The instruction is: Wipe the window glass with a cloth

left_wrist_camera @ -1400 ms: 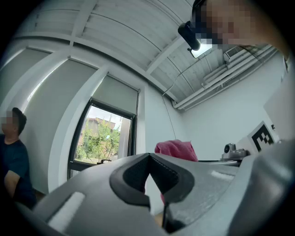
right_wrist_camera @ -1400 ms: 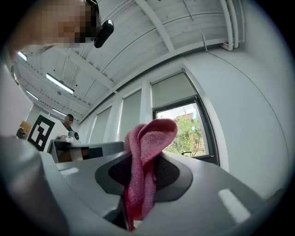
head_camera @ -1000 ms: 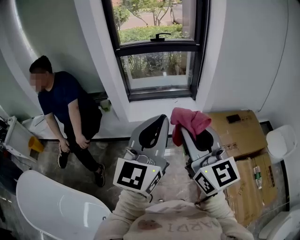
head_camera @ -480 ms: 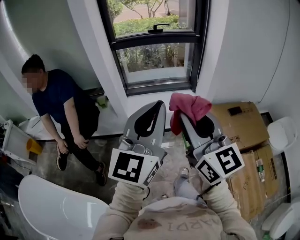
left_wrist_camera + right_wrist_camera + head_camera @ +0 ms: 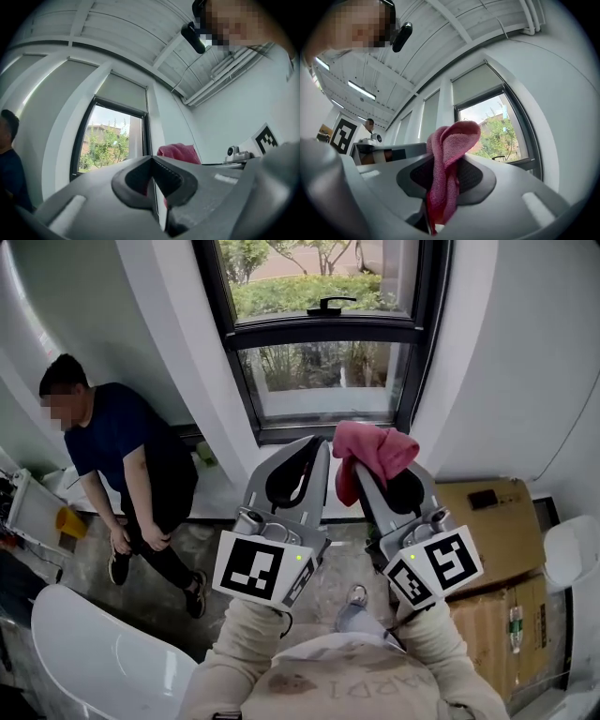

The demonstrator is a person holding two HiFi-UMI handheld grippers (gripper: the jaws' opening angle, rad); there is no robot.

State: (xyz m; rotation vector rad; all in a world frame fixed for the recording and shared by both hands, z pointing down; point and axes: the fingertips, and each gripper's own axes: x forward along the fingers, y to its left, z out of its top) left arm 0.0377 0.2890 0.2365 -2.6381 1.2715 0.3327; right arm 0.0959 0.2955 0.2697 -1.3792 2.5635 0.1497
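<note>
Cloth (image 5: 449,161) — pink, bunched, in right tool (image 5: 445,176)

The pink terry cloth (image 5: 375,451) is bunched up and pinched in the right gripper (image 5: 367,474), flopped over the tip. It's held clear of the dark-framed window glass (image 5: 323,381), and greenery is seen through that.

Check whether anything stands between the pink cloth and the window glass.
Nothing visible does. The pink cloth, clamped in the right gripper, faces the window glass across open air; the left gripper is beside it, not ahead.
</note>
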